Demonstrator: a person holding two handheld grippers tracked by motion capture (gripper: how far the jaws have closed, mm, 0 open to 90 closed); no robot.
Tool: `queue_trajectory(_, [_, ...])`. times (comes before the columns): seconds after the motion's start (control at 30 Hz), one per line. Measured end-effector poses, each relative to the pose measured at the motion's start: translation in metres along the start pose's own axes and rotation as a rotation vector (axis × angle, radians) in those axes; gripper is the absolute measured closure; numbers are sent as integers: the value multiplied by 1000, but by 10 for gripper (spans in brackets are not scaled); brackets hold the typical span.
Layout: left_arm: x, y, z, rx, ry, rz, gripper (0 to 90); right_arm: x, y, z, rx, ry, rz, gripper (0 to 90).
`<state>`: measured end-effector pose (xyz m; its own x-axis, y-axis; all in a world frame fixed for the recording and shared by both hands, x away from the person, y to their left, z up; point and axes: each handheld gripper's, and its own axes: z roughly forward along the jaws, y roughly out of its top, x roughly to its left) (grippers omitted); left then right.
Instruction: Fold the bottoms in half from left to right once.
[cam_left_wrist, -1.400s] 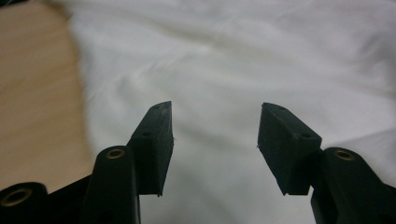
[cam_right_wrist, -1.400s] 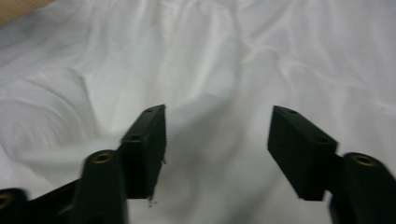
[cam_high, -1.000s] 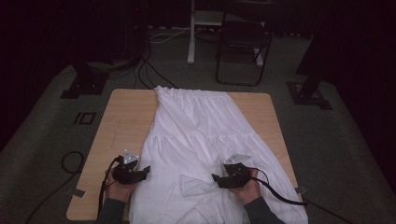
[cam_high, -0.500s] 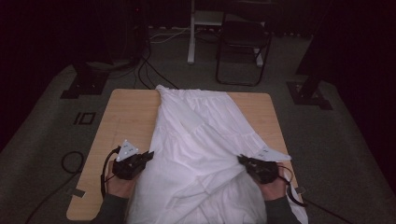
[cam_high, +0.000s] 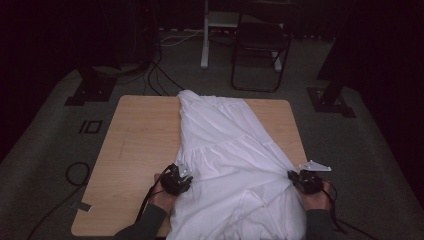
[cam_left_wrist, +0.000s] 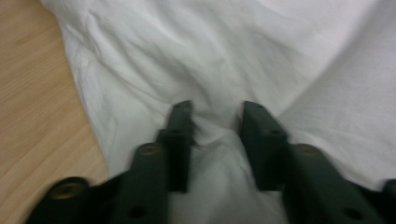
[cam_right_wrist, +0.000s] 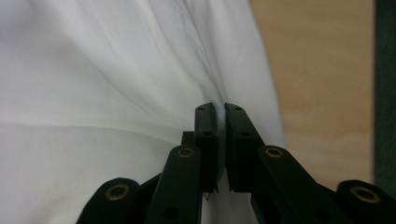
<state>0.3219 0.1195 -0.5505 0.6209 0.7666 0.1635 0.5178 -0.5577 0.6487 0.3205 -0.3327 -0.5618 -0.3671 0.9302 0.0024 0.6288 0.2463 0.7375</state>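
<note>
A white garment (cam_high: 230, 145) lies lengthwise on the wooden table (cam_high: 140, 140), its near end hanging over the front edge. My left gripper (cam_high: 184, 175) rests at the cloth's left edge. In the left gripper view its jaws have just been opening and now stand apart, with a loose fold of the garment (cam_left_wrist: 215, 70) between the fingertips of the left gripper (cam_left_wrist: 215, 116). My right gripper (cam_high: 296, 177) is at the cloth's right edge. The right gripper (cam_right_wrist: 219, 109) has eased its jaws a touch, but the pads still pinch the garment (cam_right_wrist: 116, 93), which is pulled taut.
A dark folding chair (cam_high: 260, 45) and a white post stand beyond the table. Black stand bases (cam_high: 90, 90) (cam_high: 330, 100) flank the far corners. Cables (cam_high: 75, 172) loop on the carpet at the left. Bare table top lies left of the cloth.
My right gripper has moved right to the table's edge, drawing the cloth's right side out. My left gripper has slid right onto the cloth's left edge, and its jaws have parted.
</note>
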Motion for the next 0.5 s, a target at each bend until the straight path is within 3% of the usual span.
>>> queue_trajectory(0.07, [4, 3, 3, 23, 52, 21, 791, -1, -3, 5, 0, 26, 21, 843])
queue_trajectory(0.17, [15, 7, 8, 25, 64, 18, 834, 0, 2, 6, 17, 27, 10, 842])
queue_trajectory(0.3, [58, 23, 26, 62, 137, -42, 842, 6, 15, 21, 14, 51, 3, 849])
queue_trajectory(0.37, [65, 25, 29, 66, 156, -46, 843, 6, 19, 25, 11, 55, 3, 849])
queue_trajectory(0.4, [86, 35, 40, 94, 208, -58, 843, 7, 23, 29, 11, 61, 7, 849])
queue_trajectory(0.5, [111, 45, 52, 110, 255, -97, 842, 15, 44, 50, 13, 79, -1, 846])
